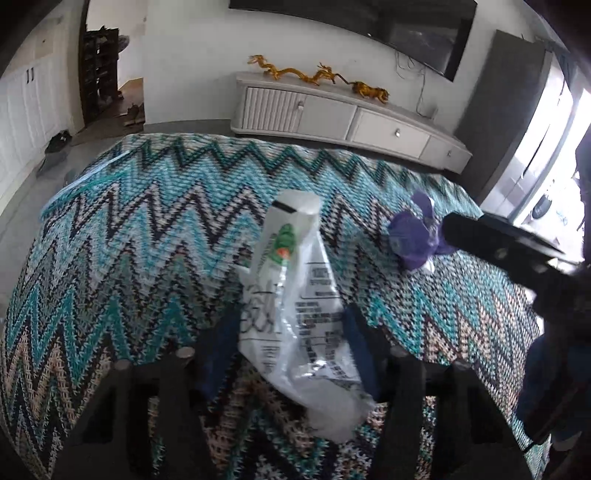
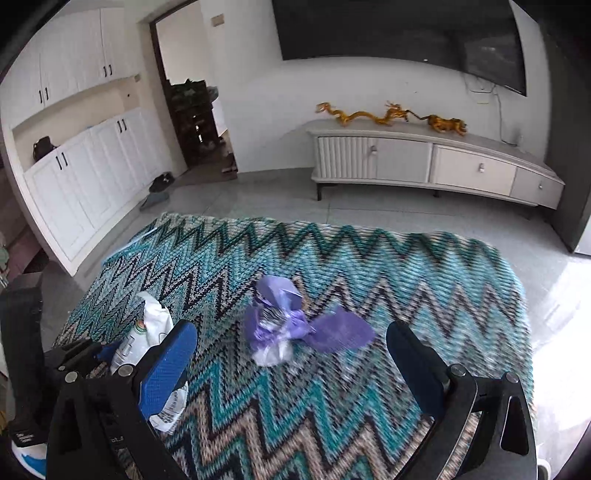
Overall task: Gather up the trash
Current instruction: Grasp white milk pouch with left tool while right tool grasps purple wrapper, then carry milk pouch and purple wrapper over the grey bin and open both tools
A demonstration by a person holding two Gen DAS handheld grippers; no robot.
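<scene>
A white printed plastic wrapper stands crumpled on the zigzag knit cover. My left gripper is shut on its lower part, with a blue pad on either side. A purple crumpled wrapper with some clear foil lies to the right of it. My right gripper is open and wide, just short of the purple wrapper, which sits in line with the gap and untouched. In the left wrist view the right gripper's black body reaches in beside the purple wrapper. The white wrapper shows partly behind my right gripper's left finger.
The teal zigzag cover ends at a grey tiled floor. Beyond stand a low pale TV cabinet with golden dragon figures, a wall TV, white cupboards and a doorway with shoes.
</scene>
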